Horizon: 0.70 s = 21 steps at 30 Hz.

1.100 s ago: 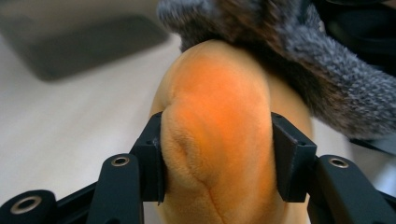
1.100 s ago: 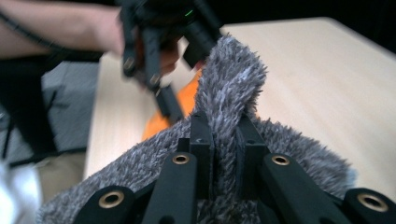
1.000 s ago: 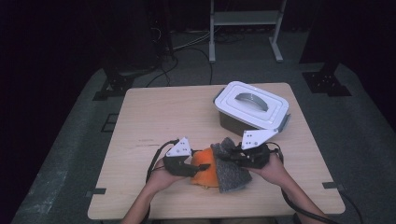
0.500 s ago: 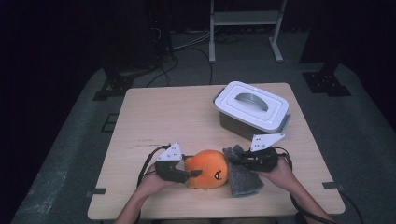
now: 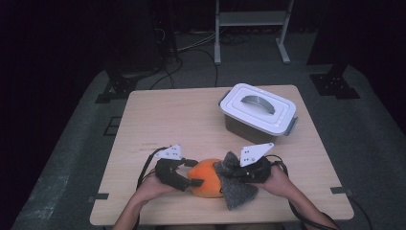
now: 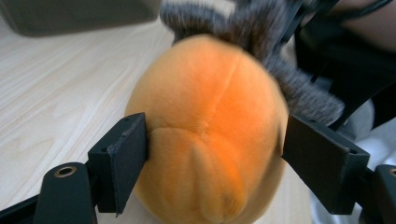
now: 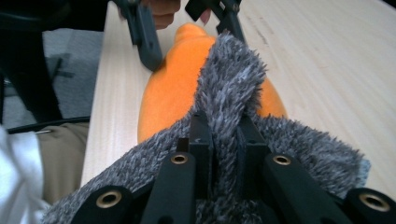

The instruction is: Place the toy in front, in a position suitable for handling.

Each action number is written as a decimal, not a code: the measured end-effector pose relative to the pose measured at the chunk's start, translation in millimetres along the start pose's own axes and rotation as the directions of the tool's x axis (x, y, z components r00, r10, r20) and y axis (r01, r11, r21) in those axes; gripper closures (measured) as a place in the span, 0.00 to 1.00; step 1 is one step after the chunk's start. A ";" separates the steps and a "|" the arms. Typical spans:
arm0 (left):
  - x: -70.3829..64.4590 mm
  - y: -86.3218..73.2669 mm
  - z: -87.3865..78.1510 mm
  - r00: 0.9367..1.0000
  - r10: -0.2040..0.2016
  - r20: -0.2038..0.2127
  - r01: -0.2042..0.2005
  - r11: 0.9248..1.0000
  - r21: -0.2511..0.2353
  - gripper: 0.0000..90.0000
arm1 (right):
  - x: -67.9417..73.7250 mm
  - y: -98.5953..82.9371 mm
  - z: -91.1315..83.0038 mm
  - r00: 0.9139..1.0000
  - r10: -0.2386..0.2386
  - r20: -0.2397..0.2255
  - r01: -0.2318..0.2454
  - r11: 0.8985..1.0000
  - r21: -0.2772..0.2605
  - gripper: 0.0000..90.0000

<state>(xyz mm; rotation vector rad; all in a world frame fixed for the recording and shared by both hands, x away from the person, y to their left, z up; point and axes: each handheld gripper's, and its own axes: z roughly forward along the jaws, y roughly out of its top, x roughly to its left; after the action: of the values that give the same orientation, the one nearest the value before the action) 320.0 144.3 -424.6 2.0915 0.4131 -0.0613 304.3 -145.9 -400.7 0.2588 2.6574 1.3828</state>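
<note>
A round orange plush toy (image 5: pixel 206 178) lies near the table's front edge, partly wrapped by a grey fuzzy cover (image 5: pixel 238 192) on its right. My left gripper (image 5: pixel 189 175) grips the toy from the left. In the left gripper view both jaws press the sides of the orange plush toy (image 6: pixel 210 116), with my left gripper (image 6: pixel 215 149) shut on it and the grey cover (image 6: pixel 261 28) behind. My right gripper (image 5: pixel 231 171) pinches a fold of the cover. In the right gripper view my right gripper (image 7: pixel 225 128) is shut on the grey cover (image 7: pixel 231 84), and the orange toy (image 7: pixel 166 95) lies beyond it.
A white lidded box with a grey handle (image 5: pixel 258 112) stands at the back right of the wooden table (image 5: pixel 177 120). The far and left parts of the table top are bare wood. A person's hands come in from the front edge.
The grippers drew apart, the left one going left. The orange toy came out from the grey cover and now shows as a round ball between them.
</note>
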 end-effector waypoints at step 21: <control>-13.0 21.2 20.6 0.976 0.121 -0.180 -0.134 0.989 -0.061 0.59 | -30.3 8.8 -28.5 0.993 0.107 0.040 -0.101 0.986 -0.129 0.88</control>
<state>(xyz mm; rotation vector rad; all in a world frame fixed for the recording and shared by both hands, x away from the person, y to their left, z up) 317.0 113.5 -415.4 2.0534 0.3800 0.2123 329.0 -170.1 -376.0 0.4163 2.5389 1.5488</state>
